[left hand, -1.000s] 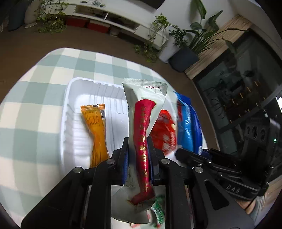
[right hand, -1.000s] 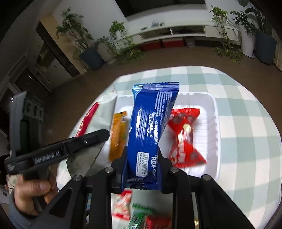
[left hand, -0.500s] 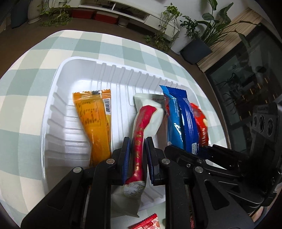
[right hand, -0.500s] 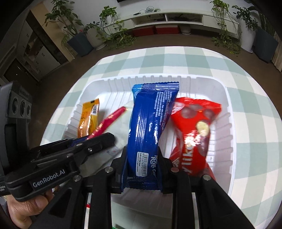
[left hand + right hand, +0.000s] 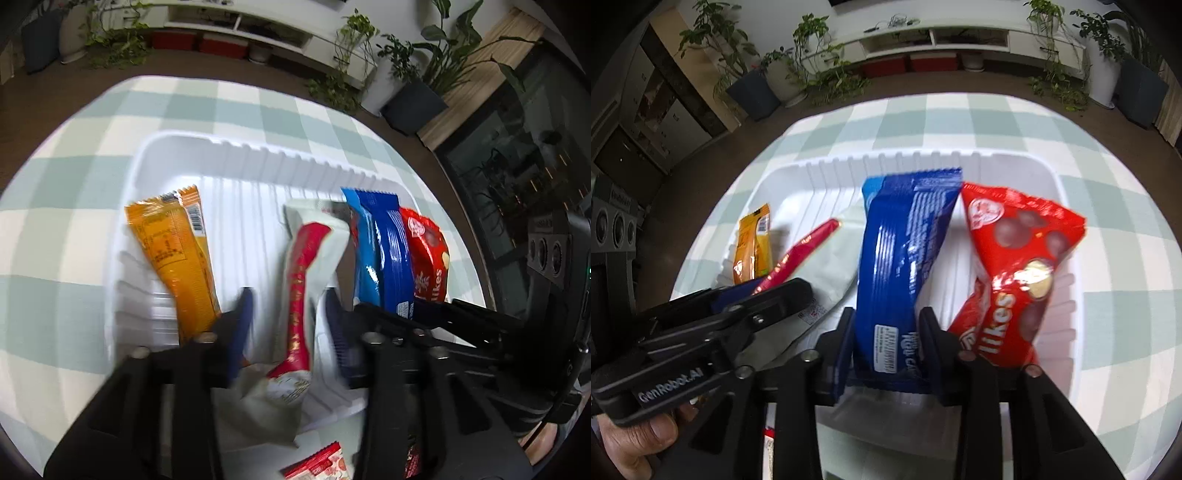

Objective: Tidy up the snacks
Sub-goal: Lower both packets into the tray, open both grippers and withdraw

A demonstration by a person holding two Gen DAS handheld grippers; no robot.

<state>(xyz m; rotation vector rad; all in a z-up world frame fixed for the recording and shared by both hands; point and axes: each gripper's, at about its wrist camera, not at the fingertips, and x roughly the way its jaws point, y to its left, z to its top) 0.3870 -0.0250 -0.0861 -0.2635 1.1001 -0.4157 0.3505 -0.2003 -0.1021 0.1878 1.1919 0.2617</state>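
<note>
At the left of the left-wrist frame, an orange snack bar [image 5: 173, 258] is lying in the white tray [image 5: 236, 158] on my checked desk [image 5: 74, 155]. My left hand-held gripper [image 5: 286, 325] is standing wide around the red-and-white sausage pack [image 5: 306, 280] at centre. My right hand-held gripper [image 5: 886, 332] is straddling the blue wafer pack [image 5: 905, 254], fingers slightly apart; the red chocolate bag [image 5: 1019, 273] is lying rightmost.

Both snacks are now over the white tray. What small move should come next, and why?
Probably draw the left gripper straight back. Its jaws are spread with gaps beside the red-and-white sausage pack, which lies in the white tray. The right gripper seems to be opening around the blue wafer pack.
</note>
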